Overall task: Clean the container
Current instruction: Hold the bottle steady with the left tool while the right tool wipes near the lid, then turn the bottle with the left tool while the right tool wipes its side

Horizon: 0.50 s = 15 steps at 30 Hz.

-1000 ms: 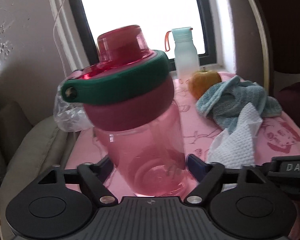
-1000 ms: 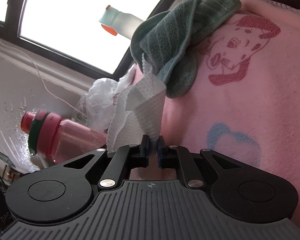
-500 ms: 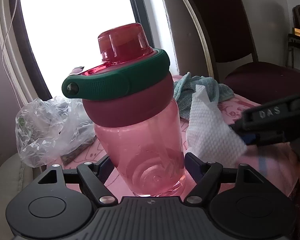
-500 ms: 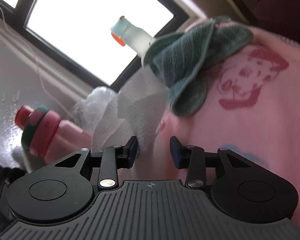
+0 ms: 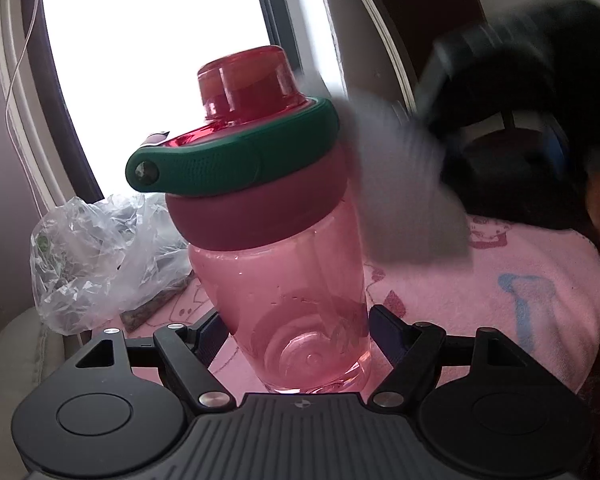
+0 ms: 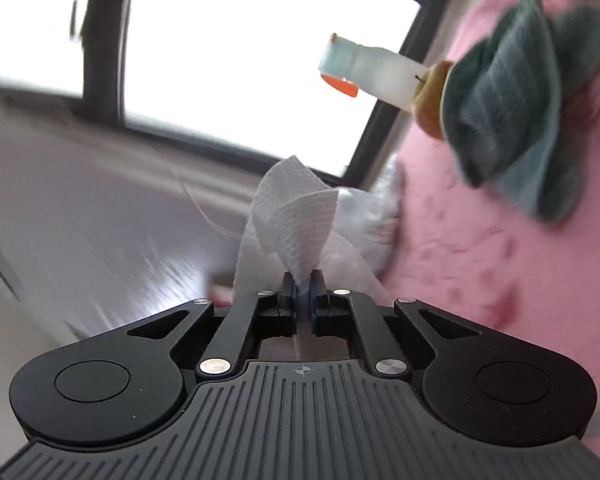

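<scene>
A pink see-through bottle (image 5: 284, 280) with a dark red collar, green carry loop and red cap stands tilted between the fingers of my left gripper (image 5: 298, 324), which is shut on its lower body. My right gripper (image 6: 303, 288) is shut on a crumpled white paper towel (image 6: 296, 216). In the left wrist view the towel (image 5: 400, 184) is a grey blur against the bottle's right shoulder, below the green loop. The right gripper (image 5: 520, 120) is a dark blur behind the towel.
A pink printed cloth (image 6: 480, 260) covers the table. On it lie a teal towel (image 6: 516, 112), an apple (image 6: 430, 104) and a frosted bottle (image 6: 380, 76) by the window. A crumpled clear plastic bag (image 5: 100, 256) sits left of the pink bottle. A dark chair stands behind.
The right gripper's fingers stood apart half a second ago and are now closed on the paper towel. It has swung up to the bottle's upper right side. The left gripper still holds the bottle.
</scene>
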Each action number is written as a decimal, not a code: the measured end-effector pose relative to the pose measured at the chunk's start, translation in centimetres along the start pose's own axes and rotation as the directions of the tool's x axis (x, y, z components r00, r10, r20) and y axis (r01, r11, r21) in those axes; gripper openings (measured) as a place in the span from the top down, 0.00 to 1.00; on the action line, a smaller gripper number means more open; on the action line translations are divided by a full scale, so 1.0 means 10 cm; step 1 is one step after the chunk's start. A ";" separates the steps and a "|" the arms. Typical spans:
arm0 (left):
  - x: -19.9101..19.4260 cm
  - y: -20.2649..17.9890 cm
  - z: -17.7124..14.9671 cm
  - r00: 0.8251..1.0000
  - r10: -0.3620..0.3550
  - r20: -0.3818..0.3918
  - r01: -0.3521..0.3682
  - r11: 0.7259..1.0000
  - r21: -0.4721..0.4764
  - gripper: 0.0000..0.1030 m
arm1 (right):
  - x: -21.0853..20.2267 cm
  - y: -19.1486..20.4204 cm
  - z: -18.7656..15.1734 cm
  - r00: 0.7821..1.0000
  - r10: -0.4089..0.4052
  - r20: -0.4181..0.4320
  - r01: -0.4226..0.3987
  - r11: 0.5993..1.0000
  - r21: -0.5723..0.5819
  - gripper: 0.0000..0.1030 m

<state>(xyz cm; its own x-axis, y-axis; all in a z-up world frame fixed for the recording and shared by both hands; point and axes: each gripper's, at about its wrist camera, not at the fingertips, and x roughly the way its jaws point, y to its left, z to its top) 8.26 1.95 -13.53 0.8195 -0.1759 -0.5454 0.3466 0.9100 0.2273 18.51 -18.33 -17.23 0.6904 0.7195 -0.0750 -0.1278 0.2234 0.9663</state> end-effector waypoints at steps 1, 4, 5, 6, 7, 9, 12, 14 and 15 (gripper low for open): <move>0.00 -0.01 0.01 1.000 0.002 -0.002 -0.002 1.000 0.003 0.28 | 0.09 -0.01 0.01 0.999 -0.040 -0.012 0.040 0.999 0.008 0.94; 0.01 0.00 0.02 1.000 0.004 -0.011 -0.004 1.000 -0.002 0.28 | 0.35 -0.14 -0.06 0.963 -0.261 -0.067 0.257 0.965 -0.057 0.94; 0.01 0.00 0.02 1.000 0.003 -0.013 -0.003 1.000 -0.004 0.28 | 0.39 -0.22 -0.09 0.943 -0.322 -0.082 0.317 0.946 -0.067 0.94; 0.01 0.00 0.02 1.000 0.003 -0.015 -0.003 1.000 -0.003 0.28 | 0.38 -0.31 -0.11 0.926 -0.366 -0.094 0.361 0.930 -0.073 0.94; 0.01 0.00 0.02 1.000 0.004 -0.016 -0.004 1.000 0.000 0.28 | 0.34 -0.38 -0.13 0.919 -0.382 -0.102 0.377 0.924 -0.062 0.94; 0.02 0.00 0.02 1.000 0.004 -0.015 -0.004 1.000 0.004 0.28 | 0.18 -0.50 -0.15 0.930 -0.347 -0.121 0.350 0.937 0.006 0.94; 0.02 0.00 0.02 1.000 0.005 -0.014 -0.005 1.000 0.008 0.28 | -0.02 -0.42 -0.20 0.942 -0.303 -0.147 0.310 0.950 0.030 0.94; 0.02 0.00 0.02 1.000 0.005 -0.016 -0.005 1.000 0.004 0.28 | -0.15 -0.22 -0.21 0.965 -0.233 -0.119 0.237 0.971 0.017 0.94; 0.02 0.01 0.02 1.000 0.005 -0.017 -0.005 1.000 0.002 0.28 | -0.20 -0.12 -0.20 0.979 -0.179 -0.098 0.182 0.983 0.019 0.94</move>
<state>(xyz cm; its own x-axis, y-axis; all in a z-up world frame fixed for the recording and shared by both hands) 8.55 1.89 -13.44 0.8131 -0.1652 -0.5581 0.3436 0.9102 0.2312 15.89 -18.72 -18.69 0.6290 0.7288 -0.2705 0.0131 0.3380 0.9411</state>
